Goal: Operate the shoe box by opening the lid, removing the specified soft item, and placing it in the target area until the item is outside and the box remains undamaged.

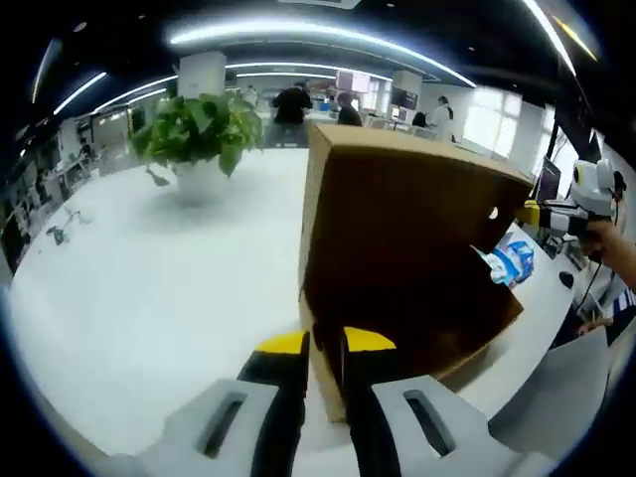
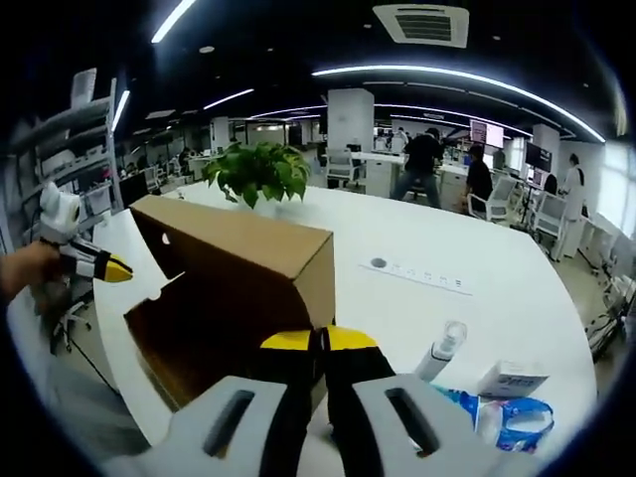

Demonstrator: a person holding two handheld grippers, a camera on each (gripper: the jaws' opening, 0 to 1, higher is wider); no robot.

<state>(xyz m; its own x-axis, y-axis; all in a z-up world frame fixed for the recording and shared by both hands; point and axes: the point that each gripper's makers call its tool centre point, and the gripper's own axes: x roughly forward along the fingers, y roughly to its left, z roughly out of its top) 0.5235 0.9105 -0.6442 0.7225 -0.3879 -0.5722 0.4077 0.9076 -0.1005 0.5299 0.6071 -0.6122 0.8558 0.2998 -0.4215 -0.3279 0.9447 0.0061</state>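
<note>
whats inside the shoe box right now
The shoe box stands on the white table with its open side dark and in shadow. In both views the brown inner walls show, but no soft item can be made out. The claws and walls cover the interior's lower part.

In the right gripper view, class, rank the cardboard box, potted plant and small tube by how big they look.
1. Cardboard box, largest.
2. Potted plant, though it stands farther away.
3. Small tube, smallest.

Both of the person's black, yellow-tipped two-jaw grippers are reaching forward low. The left gripper [image 1: 326,346] is keeping a narrow gap between its jaws, while the right gripper [image 2: 320,340] is holding its jaws pressed together.
</note>
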